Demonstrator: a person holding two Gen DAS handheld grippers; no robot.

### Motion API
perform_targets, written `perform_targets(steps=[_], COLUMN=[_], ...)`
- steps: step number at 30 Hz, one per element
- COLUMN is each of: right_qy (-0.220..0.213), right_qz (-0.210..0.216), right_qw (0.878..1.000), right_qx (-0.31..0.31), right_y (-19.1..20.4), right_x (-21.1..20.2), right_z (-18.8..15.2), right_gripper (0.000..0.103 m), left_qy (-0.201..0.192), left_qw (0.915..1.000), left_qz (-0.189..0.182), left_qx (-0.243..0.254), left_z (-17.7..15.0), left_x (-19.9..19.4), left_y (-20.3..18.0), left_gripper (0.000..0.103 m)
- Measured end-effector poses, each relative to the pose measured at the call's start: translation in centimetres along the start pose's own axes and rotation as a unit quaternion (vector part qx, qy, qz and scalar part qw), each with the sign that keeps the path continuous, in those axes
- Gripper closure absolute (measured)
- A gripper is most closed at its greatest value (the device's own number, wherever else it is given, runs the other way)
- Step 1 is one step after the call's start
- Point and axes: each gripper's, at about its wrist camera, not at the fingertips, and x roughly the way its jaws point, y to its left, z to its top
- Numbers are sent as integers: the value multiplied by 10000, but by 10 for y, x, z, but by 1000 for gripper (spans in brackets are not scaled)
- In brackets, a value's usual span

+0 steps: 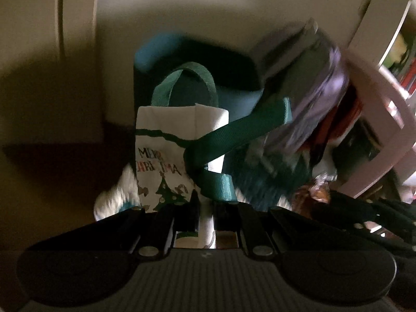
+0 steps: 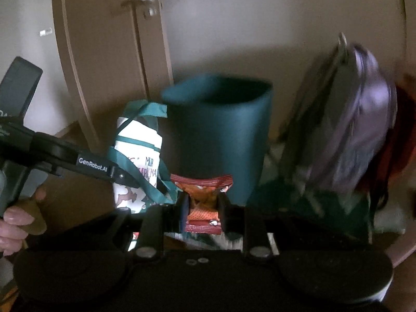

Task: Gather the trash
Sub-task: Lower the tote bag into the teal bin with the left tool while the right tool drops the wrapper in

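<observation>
The small tote bag (image 1: 166, 156) is white with a dark green wavy line across it, multicoloured lettering and a green Christmas tree print; brown animal figures (image 2: 124, 197) dot its lower part. Its straps (image 1: 234, 132) are dark green webbing. Behind it, the bin (image 2: 221, 135) is plain dark teal. To the right, the backpack (image 2: 364, 119) is pale purple with grey panels, and something red (image 2: 400, 150) shows at its far right edge. The snack wrapper (image 2: 202, 197) is orange-red with fine stripes along its crimped edge. Both grippers (image 2: 201, 212) are black, the left one (image 2: 145, 182) bearing white lettering. The door (image 2: 109, 52) is beige-brown, the wall (image 2: 247, 26) cream.
</observation>
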Motion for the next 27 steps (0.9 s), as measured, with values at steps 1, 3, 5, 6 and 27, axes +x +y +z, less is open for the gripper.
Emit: perform_targets(steps=[1, 3, 5, 6, 27], right_qy=[-74, -196, -345, -407, -55], right_qz=[-38, -92, -177, -207, -499], right_qw=[9999, 9997, 9990, 9987, 9979], right_qx=[-65, -145, -216, -217, -411], right_y=[1, 3, 4, 3, -22], right_x=[-1, 2, 4, 7, 140], right_z=[11, 32, 52, 62, 140], right_gripper=[81, 81, 81, 81, 81], left_qy=[-109, -305, -517, -648, -685], left_qw=[9999, 9994, 9982, 9974, 9961], left_qz=[-26, -108, -239, -242, 271], left_qx=[53, 151, 167, 202, 485], left_z=[12, 34, 57, 68, 197], left_x=[-7, -20, -32, -38, 81], left_y=[-3, -9, -11, -13, -24], left_gripper=[94, 94, 94, 94, 94])
